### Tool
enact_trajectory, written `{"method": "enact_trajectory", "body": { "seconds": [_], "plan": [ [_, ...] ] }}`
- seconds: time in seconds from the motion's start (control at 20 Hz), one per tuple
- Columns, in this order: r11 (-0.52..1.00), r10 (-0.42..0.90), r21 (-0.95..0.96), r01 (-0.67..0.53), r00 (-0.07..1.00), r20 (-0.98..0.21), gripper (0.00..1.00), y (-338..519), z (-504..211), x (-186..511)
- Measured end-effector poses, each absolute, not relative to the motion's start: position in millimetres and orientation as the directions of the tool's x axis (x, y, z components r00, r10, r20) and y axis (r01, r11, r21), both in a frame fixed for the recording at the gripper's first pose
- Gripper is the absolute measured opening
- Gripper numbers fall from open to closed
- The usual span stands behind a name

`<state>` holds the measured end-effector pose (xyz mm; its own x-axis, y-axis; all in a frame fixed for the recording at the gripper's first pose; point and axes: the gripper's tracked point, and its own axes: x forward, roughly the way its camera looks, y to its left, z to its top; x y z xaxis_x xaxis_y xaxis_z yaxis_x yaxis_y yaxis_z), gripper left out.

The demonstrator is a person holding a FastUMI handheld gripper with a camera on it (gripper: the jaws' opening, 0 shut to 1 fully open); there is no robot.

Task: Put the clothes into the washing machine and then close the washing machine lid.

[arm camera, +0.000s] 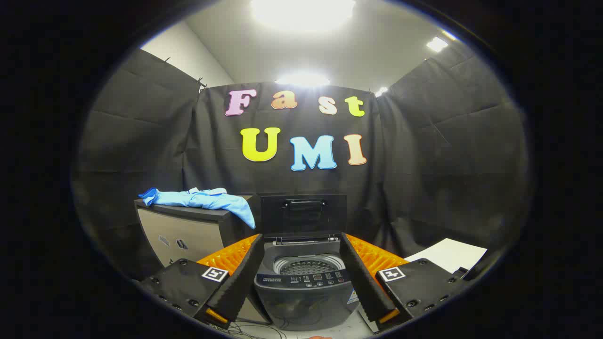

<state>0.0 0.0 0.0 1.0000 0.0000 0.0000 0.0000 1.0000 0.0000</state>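
A small grey top-loading washing machine point(304, 287) stands straight ahead, seen between my two fingers. Its dark lid point(303, 213) is raised upright at the back, and the perforated drum point(307, 266) shows below it with nothing inside. A blue garment point(202, 199) lies crumpled on top of a low cabinet point(186, 235) to the left of the machine, one corner hanging over the cabinet's edge. My gripper point(304, 263) is open, fingers wide apart with nothing between them, some way short of the machine and well to the right of the garment.
The cabinet stands close against the machine's left side. A white sheet point(447, 254) lies flat to the right of the machine. Cables point(256, 329) trail on the floor in front of the machine. Black cloth walls close in the booth on three sides.
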Motion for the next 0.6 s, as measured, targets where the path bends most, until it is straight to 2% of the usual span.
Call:
{"method": "enact_trajectory", "body": {
  "seconds": [0.6],
  "plan": [
    [1.000,-0.008,-0.022,0.007,1.000,-0.023,1.00,3.1,-2.3,0.2]
  ]
}}
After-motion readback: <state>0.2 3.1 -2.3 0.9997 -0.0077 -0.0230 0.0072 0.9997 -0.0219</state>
